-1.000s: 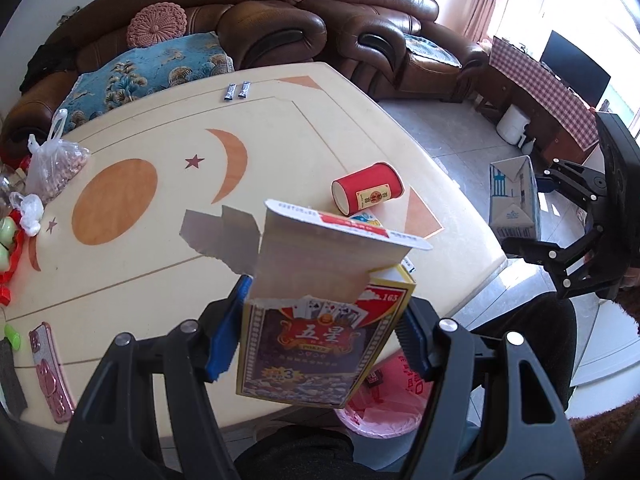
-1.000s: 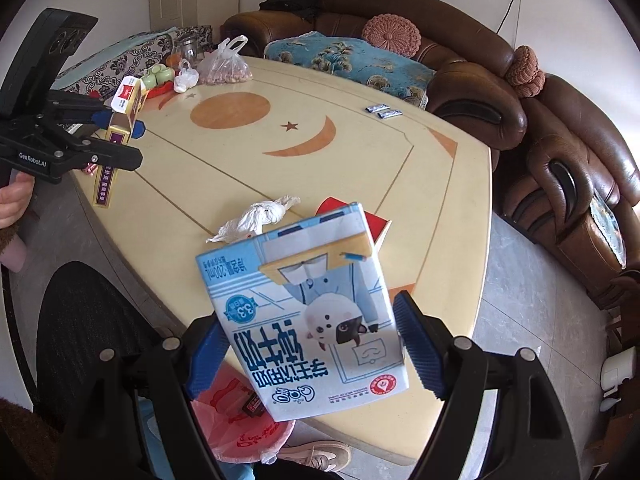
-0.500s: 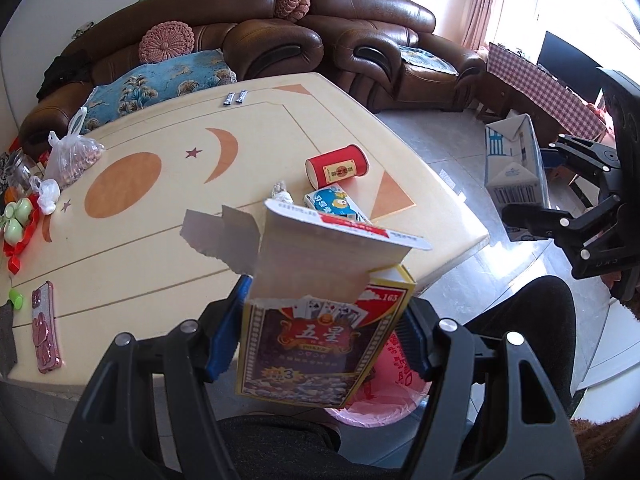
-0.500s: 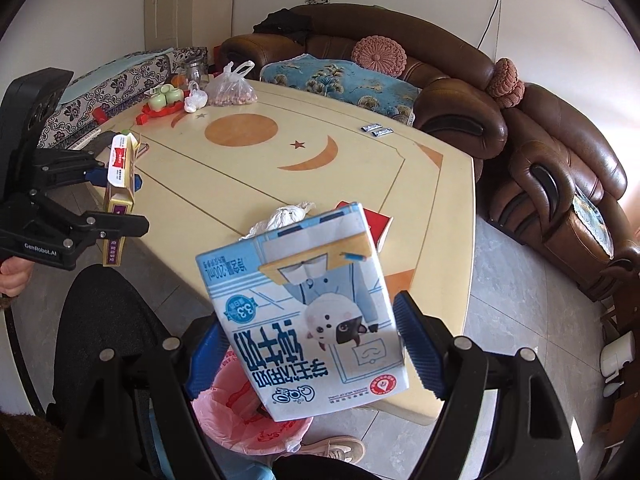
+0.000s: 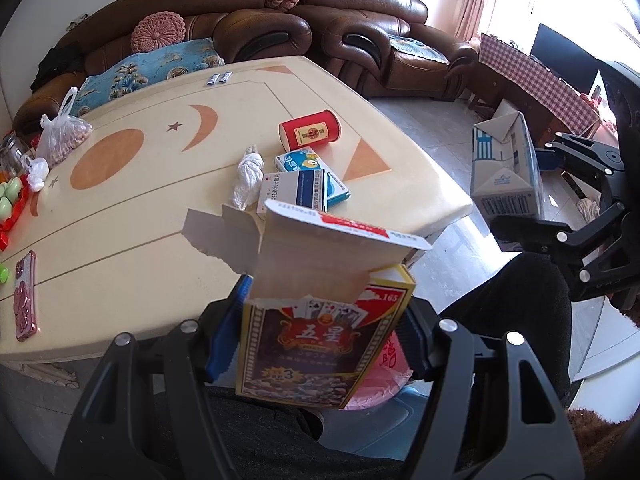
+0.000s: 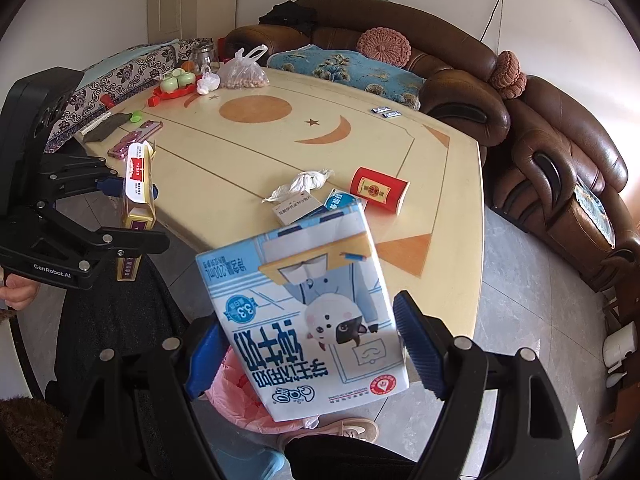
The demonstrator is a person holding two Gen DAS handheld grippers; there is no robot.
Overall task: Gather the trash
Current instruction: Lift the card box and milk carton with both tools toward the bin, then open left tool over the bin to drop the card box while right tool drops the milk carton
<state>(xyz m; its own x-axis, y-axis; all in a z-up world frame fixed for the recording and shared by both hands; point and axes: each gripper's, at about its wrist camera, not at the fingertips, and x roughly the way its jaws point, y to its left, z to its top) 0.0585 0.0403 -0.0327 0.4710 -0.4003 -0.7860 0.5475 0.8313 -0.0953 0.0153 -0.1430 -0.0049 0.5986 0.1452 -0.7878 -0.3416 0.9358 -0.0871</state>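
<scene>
On the cream table [image 5: 120, 240] beside brown sofas [image 5: 360, 12] lies scattered litter.

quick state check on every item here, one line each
left hand-held gripper: shut on playing card box
playing card box: held, top flap torn open
right hand-held gripper: shut on milk carton
milk carton: held, print upside down
red paper cup: lying on its side on table
crumpled tissue: loose on table
bin with pink liner: open, below both grippers
</scene>
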